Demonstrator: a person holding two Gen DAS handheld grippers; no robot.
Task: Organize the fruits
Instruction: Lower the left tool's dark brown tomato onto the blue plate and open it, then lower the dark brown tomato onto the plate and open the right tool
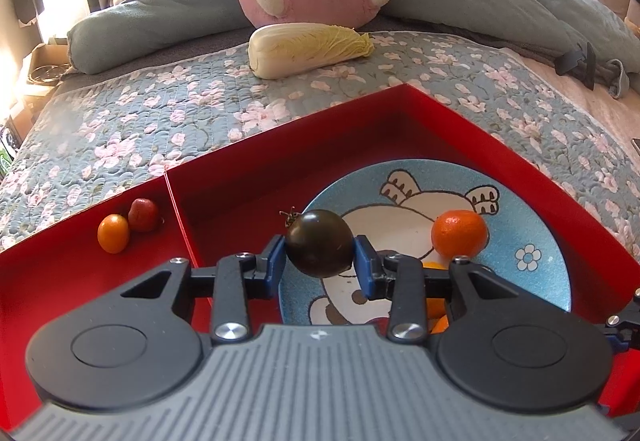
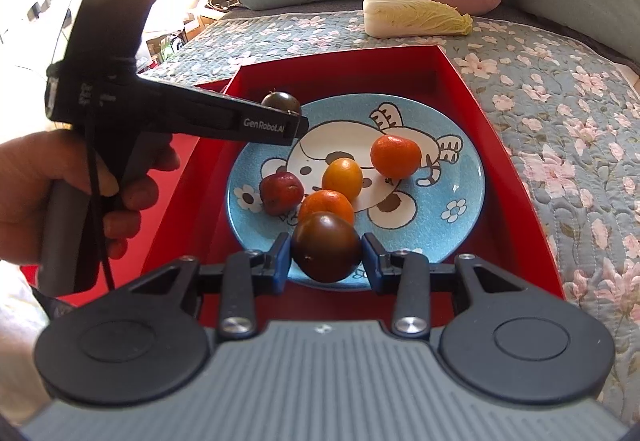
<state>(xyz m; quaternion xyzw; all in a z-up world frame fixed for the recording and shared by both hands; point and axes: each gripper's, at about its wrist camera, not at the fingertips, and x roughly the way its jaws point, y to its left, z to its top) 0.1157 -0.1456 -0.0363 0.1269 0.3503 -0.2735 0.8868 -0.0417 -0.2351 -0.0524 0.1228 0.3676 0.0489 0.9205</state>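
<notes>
Floral quilt (image 2: pixel 560 121): red box (image 2: pixel 500 145), blue plate (image 2: pixel 472 177). Left gripper (image 1: pixel 320 261) and right gripper (image 2: pixel 325 255) each clamp one dark tomato (image 1: pixel 319 243) (image 2: pixel 326 247).

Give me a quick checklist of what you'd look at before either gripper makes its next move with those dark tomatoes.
1. Left gripper has hold of its dark tomato: ok, both pads touch its sides.
2. Right gripper has hold of its own dark tomato: ok, though only the left pad clearly touches.
3. Room in the left section of the red box: ok, just a small orange fruit and a red fruit lie there.
4. Fruit left on the blue plate: not ok, four pieces remain.
5. Height of each tomato above the plate: cannot tell.
</notes>
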